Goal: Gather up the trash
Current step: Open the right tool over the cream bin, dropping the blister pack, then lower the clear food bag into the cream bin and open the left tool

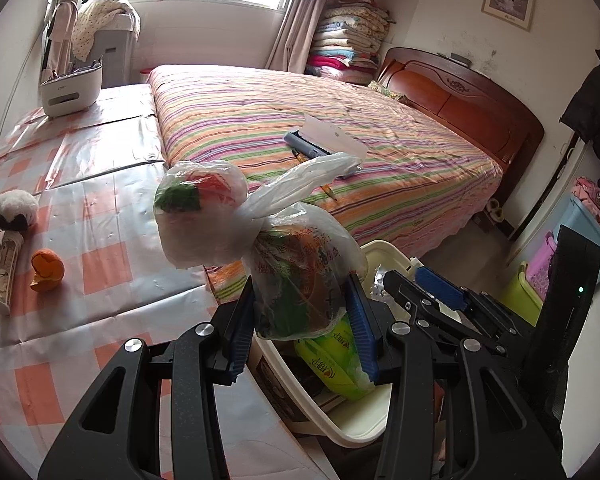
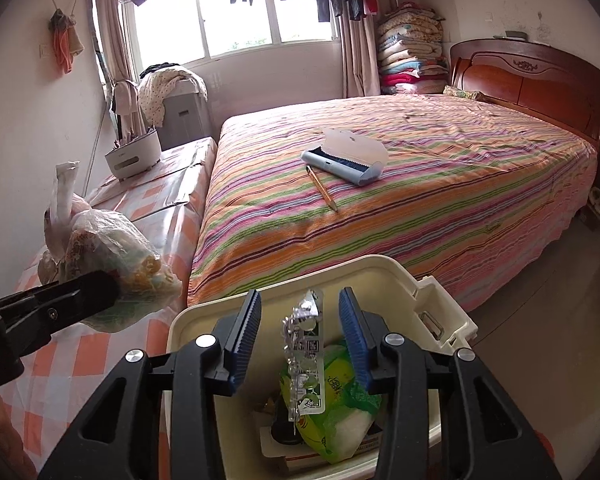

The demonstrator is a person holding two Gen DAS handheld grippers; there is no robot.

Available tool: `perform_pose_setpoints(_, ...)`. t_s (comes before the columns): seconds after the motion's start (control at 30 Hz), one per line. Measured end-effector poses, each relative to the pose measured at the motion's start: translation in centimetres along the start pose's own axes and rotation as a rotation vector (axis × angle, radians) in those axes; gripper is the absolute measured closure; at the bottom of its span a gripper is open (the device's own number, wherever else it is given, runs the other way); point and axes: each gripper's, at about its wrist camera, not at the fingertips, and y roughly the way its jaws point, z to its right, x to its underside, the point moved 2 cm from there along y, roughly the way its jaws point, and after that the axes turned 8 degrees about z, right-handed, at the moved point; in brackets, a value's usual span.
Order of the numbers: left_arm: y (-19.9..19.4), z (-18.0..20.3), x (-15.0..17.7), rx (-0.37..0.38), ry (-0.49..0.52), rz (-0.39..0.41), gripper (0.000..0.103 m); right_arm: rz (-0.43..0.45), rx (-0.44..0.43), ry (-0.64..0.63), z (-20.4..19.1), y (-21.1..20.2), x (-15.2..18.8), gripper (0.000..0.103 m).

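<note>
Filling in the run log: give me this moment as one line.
left gripper: shut on tied plastic bag | right gripper: open over bin | bag above bin, not dropped | orange peel on table

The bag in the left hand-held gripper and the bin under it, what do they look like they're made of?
The bag looks like thin, glossy plastic film: translucent, crinkled, knotted, with printed wrappers showing through. The bin looks like rigid moulded plastic, cream with a smooth satin finish, judging by its rounded rim and moulded side catch.
</note>
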Motion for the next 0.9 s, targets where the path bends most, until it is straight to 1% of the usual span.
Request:
perform_pose_setpoints(0.03, 0.1, 0.0, 0.0, 0.003, 0.001, -0.004, 0.061, 0.011, 0.000, 0.013, 0.2, -0.2, -0.1, 0.042)
perform_pose_setpoints(0.07, 0.2, 0.1, 0.1, 0.005, 0.001, -0.008, 0.061, 0.026, 0.000, 0.025, 0.5, -0.5, -0.2, 0.040)
perform_pose_setpoints(0.17, 0.6, 0.4, 0.3, 0.009, 0.008, -0.017, 0.061, 0.058, 0.026, 0.058, 1.3, -1.0, -0.6, 0.040)
perform_pose_setpoints(0.33, 1.2, 1.2, 0.7, 0.022, 0.031, -0.035, 0.061, 0.114, 0.034, 0.174, 3.3, -2.0, -1.4, 0.040)
perform_pose_setpoints(0.5, 2.1, 2.3, 1.6, 0.031, 0.071, -0.061, 0.061, 0.186, 0.045, 0.257, 4.8, -3.4, -2.0, 0.040)
perform_pose_setpoints(0.63, 2.7, 3.1, 2.1, 0.042, 0.100, -0.082, 0.060, 0.216, 0.051, 0.280, 5.2, -3.8, -2.2, 0.039)
perform_pose_setpoints(0.9, 3.1, 4.3, 3.0, 0.056, 0.149, -0.110, 0.060, 0.223, 0.043, 0.281, 5.1, -3.8, -2.3, 0.039)
